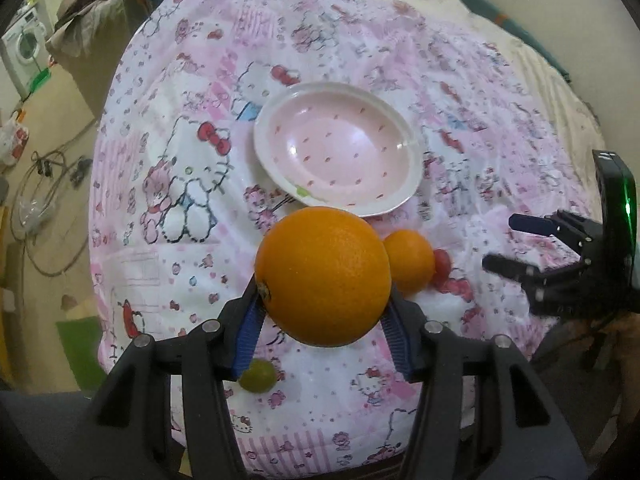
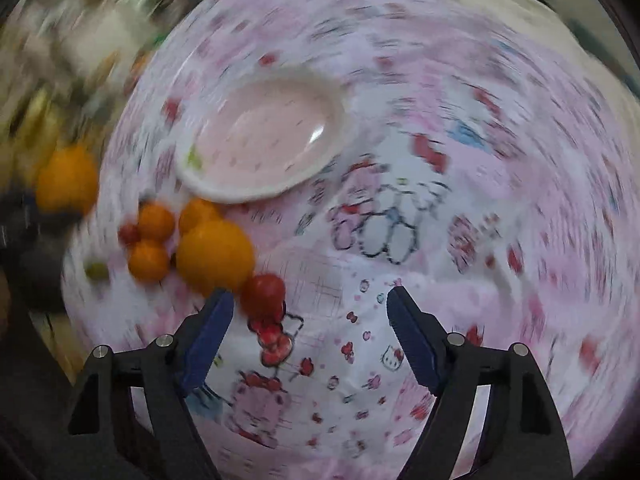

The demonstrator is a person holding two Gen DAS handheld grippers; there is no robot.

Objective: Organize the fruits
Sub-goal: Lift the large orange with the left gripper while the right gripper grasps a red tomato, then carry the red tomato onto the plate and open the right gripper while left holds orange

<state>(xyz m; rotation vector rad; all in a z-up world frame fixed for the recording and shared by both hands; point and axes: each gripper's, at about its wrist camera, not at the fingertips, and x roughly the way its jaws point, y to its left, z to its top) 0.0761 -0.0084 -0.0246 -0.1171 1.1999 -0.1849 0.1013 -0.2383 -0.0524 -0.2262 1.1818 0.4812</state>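
Your left tongs [image 1: 324, 300] clamp the big orange [image 1: 323, 276], the bowl [image 1: 416, 148] just beyond them is empty, your right tongs [image 2: 310, 300] stand apart holding nothing, and the remaining fruit waits.

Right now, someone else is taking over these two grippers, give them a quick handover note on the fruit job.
Left gripper: jaws shut on the big orange, held above the cloth.
Right gripper: jaws open, nothing between them, red fruit just beside its left jaw.
Bowl: on the cloth, no fruit in it yet.
On the cloth: several small oranges, a green fruit, the red ones.
Done: one orange lifted. Left: everything else, probably into the bowl.
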